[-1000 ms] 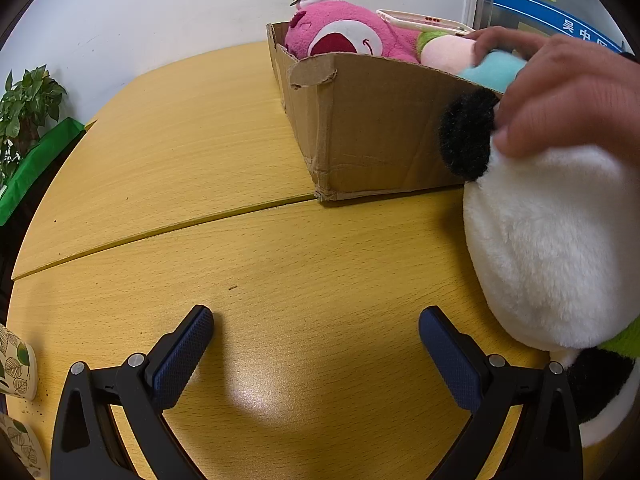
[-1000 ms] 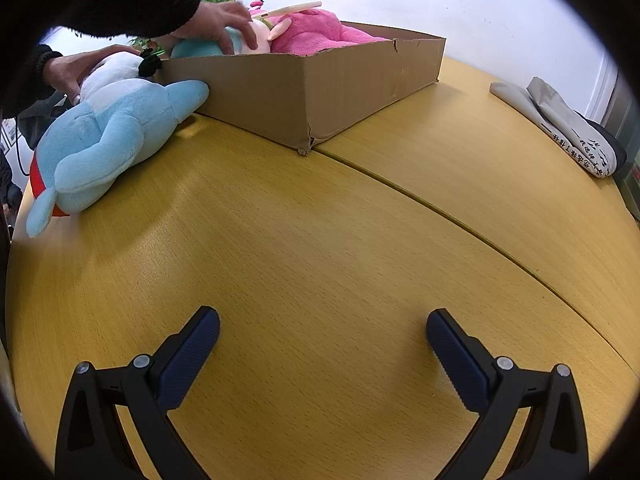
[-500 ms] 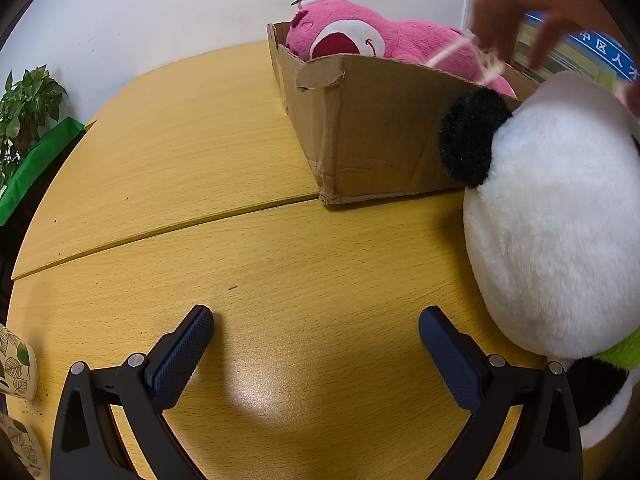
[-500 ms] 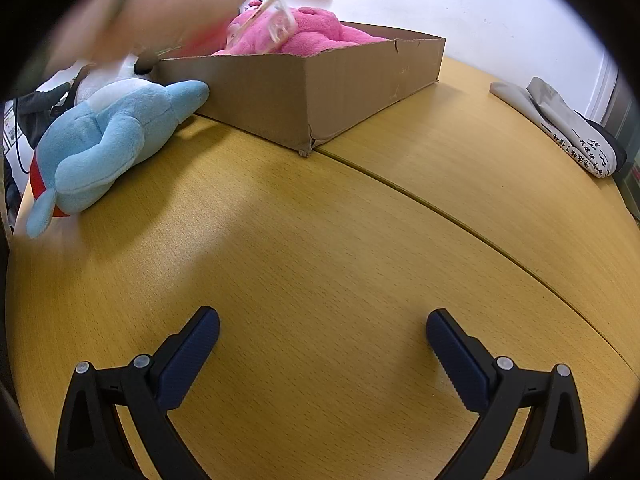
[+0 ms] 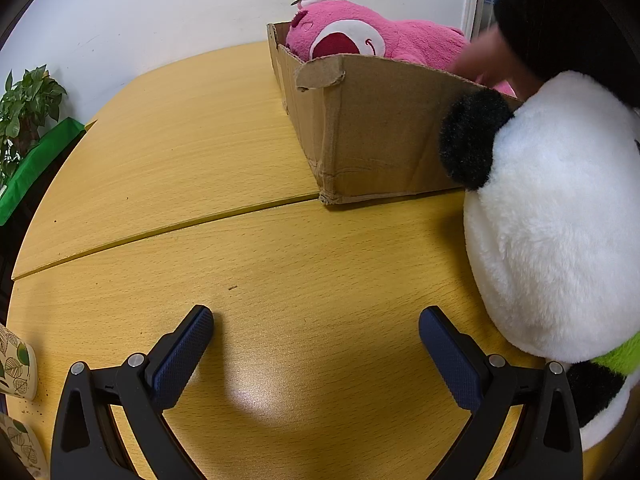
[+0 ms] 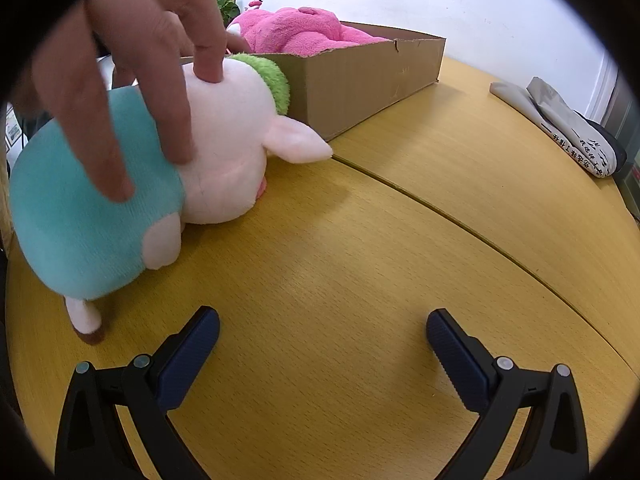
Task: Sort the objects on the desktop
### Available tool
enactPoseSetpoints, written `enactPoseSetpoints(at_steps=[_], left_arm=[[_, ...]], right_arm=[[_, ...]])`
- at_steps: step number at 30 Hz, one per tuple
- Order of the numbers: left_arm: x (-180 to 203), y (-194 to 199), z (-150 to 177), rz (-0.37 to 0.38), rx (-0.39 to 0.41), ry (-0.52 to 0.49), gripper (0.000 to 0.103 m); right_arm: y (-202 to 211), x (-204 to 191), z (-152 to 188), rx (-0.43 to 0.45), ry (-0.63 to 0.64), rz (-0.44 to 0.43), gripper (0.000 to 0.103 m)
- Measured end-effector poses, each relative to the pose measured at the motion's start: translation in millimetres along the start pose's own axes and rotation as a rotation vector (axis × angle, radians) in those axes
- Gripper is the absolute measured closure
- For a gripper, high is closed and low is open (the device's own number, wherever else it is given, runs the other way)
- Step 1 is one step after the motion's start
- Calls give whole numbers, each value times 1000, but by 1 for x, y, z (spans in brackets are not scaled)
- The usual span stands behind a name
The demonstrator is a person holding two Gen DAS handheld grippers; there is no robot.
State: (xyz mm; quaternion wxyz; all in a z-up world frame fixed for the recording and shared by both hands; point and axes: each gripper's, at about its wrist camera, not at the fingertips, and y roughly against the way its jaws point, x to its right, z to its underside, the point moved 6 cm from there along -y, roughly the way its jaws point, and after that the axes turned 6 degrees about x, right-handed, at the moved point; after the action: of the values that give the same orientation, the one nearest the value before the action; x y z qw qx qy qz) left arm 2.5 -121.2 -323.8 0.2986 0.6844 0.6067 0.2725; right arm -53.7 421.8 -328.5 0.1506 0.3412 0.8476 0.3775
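Teal-and-pink plush (image 6: 120, 184) now tabled, hand (image 6: 132, 64) atop

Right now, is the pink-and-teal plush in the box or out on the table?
Out. The plush lies on the table in front of the box, with a hand pressing on it.

Panda plush (image 5: 560, 232) cut off at right edge; blurred hand (image 5: 486, 62) over box (image 5: 380, 128).
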Motion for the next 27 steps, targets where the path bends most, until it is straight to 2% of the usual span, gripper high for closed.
enactPoseSetpoints(at_steps=[27], left_arm=[[-5, 0, 1, 0, 0, 0, 0]], right_arm=[[0, 0, 0, 0, 0, 0, 0]])
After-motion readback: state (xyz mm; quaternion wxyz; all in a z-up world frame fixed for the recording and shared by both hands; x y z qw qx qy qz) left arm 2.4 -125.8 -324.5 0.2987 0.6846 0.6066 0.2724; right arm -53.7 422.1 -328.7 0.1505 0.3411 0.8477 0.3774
